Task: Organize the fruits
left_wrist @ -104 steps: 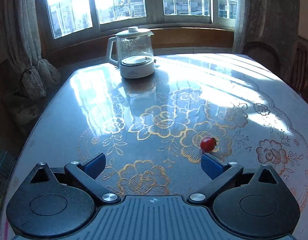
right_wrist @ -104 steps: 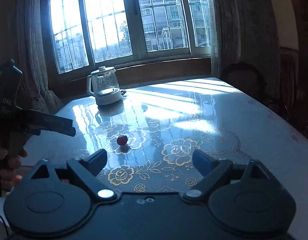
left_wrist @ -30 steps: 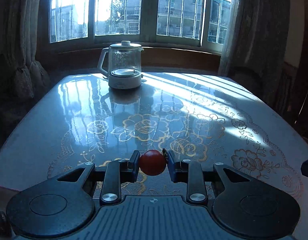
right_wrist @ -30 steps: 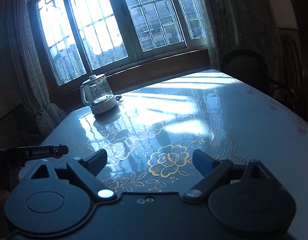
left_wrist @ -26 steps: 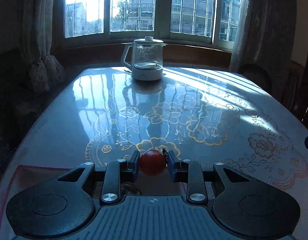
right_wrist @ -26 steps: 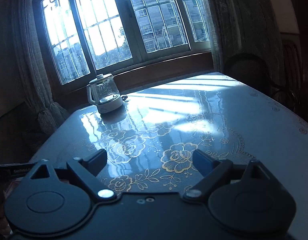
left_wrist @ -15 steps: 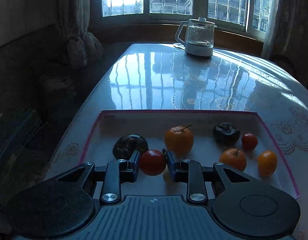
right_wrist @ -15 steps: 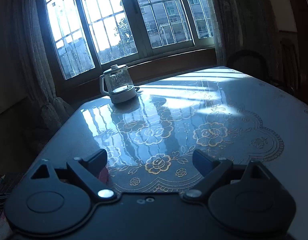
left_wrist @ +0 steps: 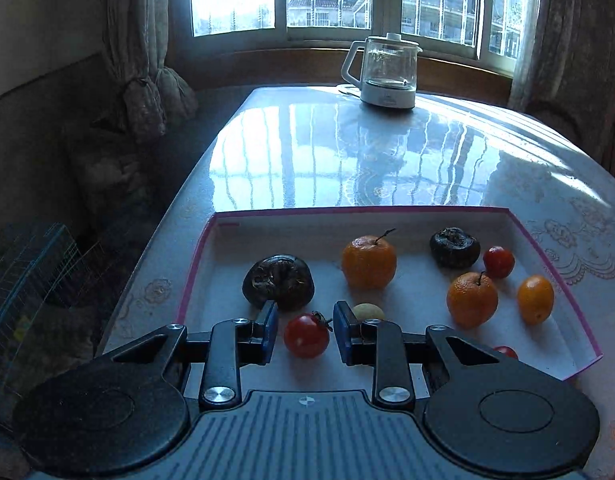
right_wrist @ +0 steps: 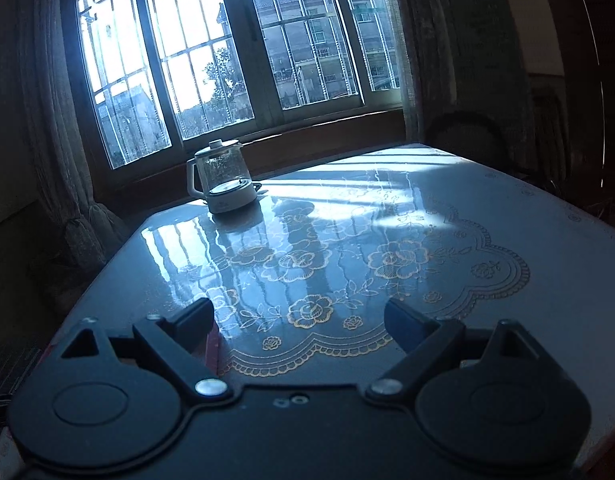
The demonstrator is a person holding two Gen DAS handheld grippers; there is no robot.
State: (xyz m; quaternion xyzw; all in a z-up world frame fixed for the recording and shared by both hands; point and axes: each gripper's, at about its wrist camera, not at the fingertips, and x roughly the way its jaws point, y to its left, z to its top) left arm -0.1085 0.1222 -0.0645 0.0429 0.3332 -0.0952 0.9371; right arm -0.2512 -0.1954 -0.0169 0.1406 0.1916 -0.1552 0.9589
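A white tray with a pink rim (left_wrist: 359, 211) lies at the table's near left corner. In it are two oranges (left_wrist: 368, 262), two dark wrinkled fruits (left_wrist: 278, 280), a small orange fruit (left_wrist: 535, 299), a pale fruit (left_wrist: 369, 311) and two cherry tomatoes (left_wrist: 498, 262). My left gripper (left_wrist: 305, 320) hangs low over the tray's near part. A red cherry tomato (left_wrist: 306, 335) sits between its blue pads with a thin gap on each side, so the jaws stand slightly open. My right gripper (right_wrist: 299, 316) is wide open and empty over the flowered tablecloth.
A glass kettle (left_wrist: 383, 74) stands on a white base at the table's far side near the window. The tray's pink edge (right_wrist: 213, 344) shows beside my right gripper's left finger. Curtains and a chair back surround the table. A wire crate sits on the floor at left.
My left gripper swung from the flowered table to above the tray with the tomato pinched. Now the pads stand a little apart and the tomato sits lower between them. The right gripper drifted sideways, still open.
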